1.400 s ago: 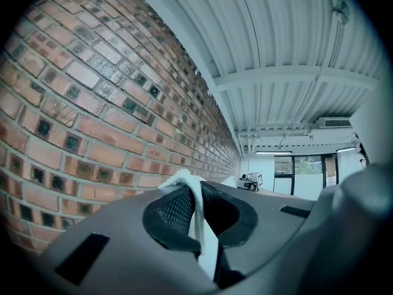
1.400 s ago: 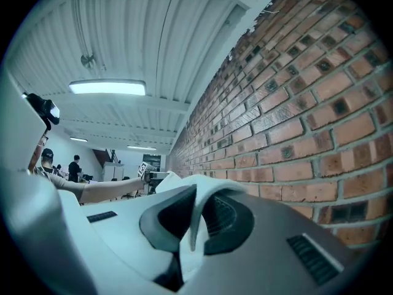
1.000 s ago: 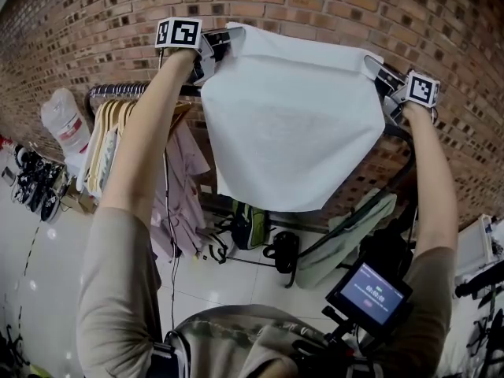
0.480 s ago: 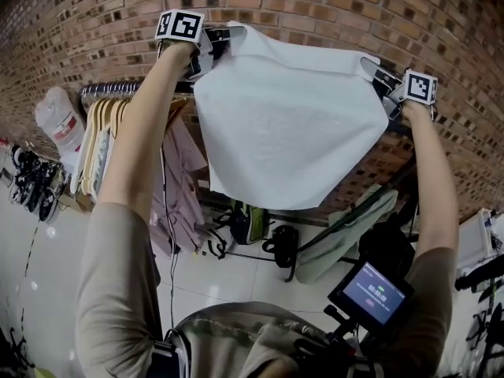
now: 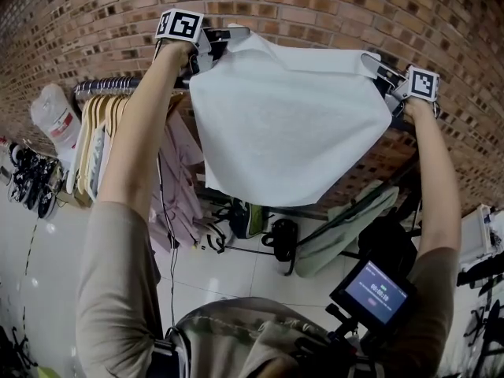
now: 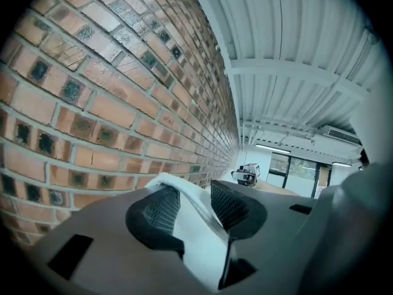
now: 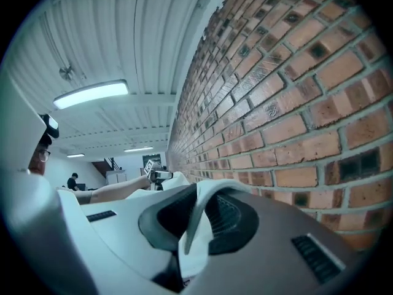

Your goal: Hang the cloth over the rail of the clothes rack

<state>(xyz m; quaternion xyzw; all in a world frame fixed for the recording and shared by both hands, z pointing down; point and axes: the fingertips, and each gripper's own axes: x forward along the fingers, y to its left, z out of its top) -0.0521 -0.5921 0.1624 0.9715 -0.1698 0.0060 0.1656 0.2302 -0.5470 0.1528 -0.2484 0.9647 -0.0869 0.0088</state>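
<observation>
Rail: we see the rail (image 5: 106,87) at the left, crowded with hangers (image 5: 98,136). Further right the cloth hides it.
Left gripper: the left gripper (image 6: 187,195) has just been opening its jaws. They stand apart, with the cloth's corner lying loose between the pads.
Cloth: the cloth (image 5: 287,132) is spread high between both grippers, close to the brick wall (image 5: 331,14). We cannot tell whether its top edge lies across the rail.
Right gripper: the right gripper (image 7: 199,211) is clamped on the other corner.
Risk: if the left corner is not over the rail, we judge it will drop and swing from the right grip. An uneven drape could then slide off.
</observation>
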